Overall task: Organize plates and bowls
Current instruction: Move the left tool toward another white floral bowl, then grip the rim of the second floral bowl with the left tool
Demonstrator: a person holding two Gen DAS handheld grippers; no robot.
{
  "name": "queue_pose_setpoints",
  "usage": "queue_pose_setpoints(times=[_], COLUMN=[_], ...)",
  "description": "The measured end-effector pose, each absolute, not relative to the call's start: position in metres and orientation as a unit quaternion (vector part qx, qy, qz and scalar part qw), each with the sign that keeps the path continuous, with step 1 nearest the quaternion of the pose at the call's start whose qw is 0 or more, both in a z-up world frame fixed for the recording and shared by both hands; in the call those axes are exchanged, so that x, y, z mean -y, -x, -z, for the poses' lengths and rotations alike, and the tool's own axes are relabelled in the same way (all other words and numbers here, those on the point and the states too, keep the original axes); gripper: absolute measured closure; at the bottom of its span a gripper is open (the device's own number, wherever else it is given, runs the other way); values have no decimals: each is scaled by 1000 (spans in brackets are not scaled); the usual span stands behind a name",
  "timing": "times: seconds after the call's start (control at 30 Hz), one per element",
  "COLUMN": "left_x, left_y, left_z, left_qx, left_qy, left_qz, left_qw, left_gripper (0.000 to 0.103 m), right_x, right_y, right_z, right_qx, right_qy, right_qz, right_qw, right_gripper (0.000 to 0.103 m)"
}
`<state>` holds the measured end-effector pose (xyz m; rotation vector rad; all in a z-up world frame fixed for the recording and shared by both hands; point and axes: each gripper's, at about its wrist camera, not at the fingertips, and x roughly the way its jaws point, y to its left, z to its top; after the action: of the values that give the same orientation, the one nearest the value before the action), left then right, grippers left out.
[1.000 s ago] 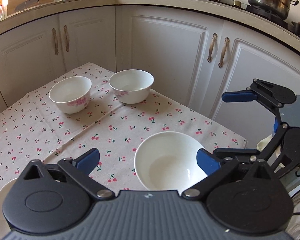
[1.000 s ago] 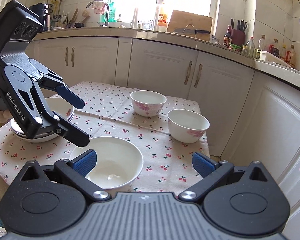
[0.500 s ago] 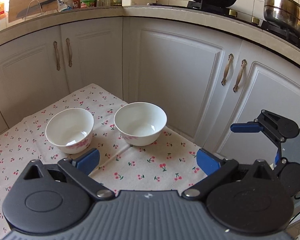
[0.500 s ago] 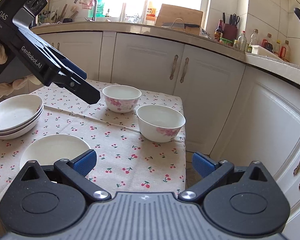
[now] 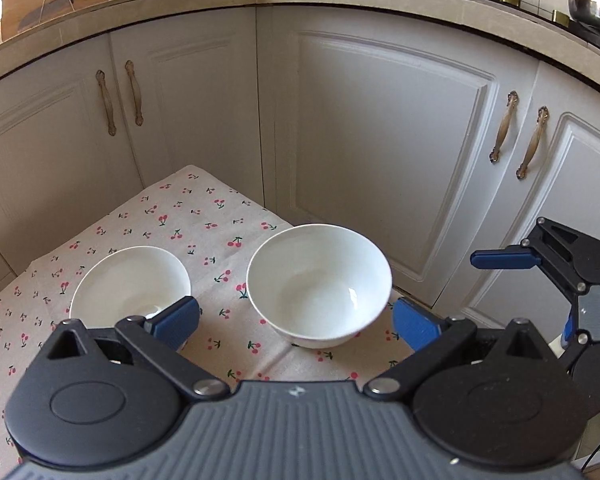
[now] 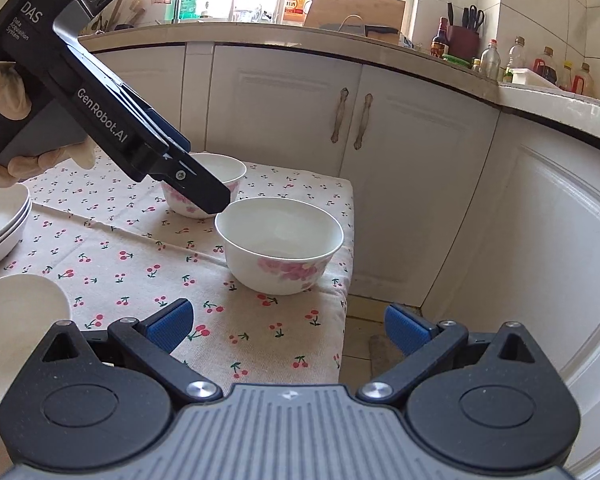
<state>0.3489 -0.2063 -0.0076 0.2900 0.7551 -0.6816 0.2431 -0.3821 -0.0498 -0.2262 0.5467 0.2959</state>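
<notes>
Partly sorted, judging by the layout; a stack of shallow plates [image 6: 2,224] already nested at the left edge of the desk [image 6: 148,264], another white dish [image 6: 18,312] alone in the near-left corner, not yet stacked.

Two flowered bowls unstacked near the desk's far right corner; the nearer bowl [image 6: 280,254] close to the edge, the farther bowl [image 6: 210,184] just behind it, apart; likely next: one nested into the other, then the lone dish joined to the plates.

Left gripper [image 5: 296,320] wide open, empty, hovering over the gap between the two bowls, its right finger just beside the nearer bowl's rim, its left finger in front of the farther bowl; in the right wrist view, finger tip just above the nearer bowl's far rim, a gloved hand [image 6: 8,96] around the handle.

Right gripper [image 6: 286,326] likewise spread and empty, low over the cherry-print cloth [image 6: 240,332], well short of the bowl.

White cabinet doors [image 5: 380,152] close behind the desk; little room past the edge, so a nudged bowl could slide off; counter clutter of bottles [image 6: 488,60] and a knife block [image 6: 464,40] well clear of the work.
</notes>
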Motion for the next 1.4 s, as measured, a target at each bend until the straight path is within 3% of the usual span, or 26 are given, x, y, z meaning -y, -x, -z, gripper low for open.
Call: queue_pose_setpoints(times=[0.4,0.6,0.7,0.77,0.93,1.4], left_x=[241,258,261,261,261,264], left_y=[-384,-393,-397,-398,-401,-406], left_z=[27,37,42,44,48,52], left_qx=[-374,-385,-391,-392,-396,-401], left_qy=[-153,-156,-157,-158,-155,-154], left_qz=[334,343,348,349,356,364], left_qw=[852,842,837,836,832,826], left_gripper=[2,11,21,21,29,34], right_x=[375,370,367,365,362,368], right_y=[-291,-305,-308,-310,-313,-321], right_z=[68,74,76,75,76,74], right_qx=[-267,-265,-263,-260,-260,-265], right_qy=[118,123,126,127,131,99], right_qz=[-178,-192,-196,-197,-200,-200], right_qw=[940,937,936,937,936,938], right_gripper=[0,0,0,0,8,13])
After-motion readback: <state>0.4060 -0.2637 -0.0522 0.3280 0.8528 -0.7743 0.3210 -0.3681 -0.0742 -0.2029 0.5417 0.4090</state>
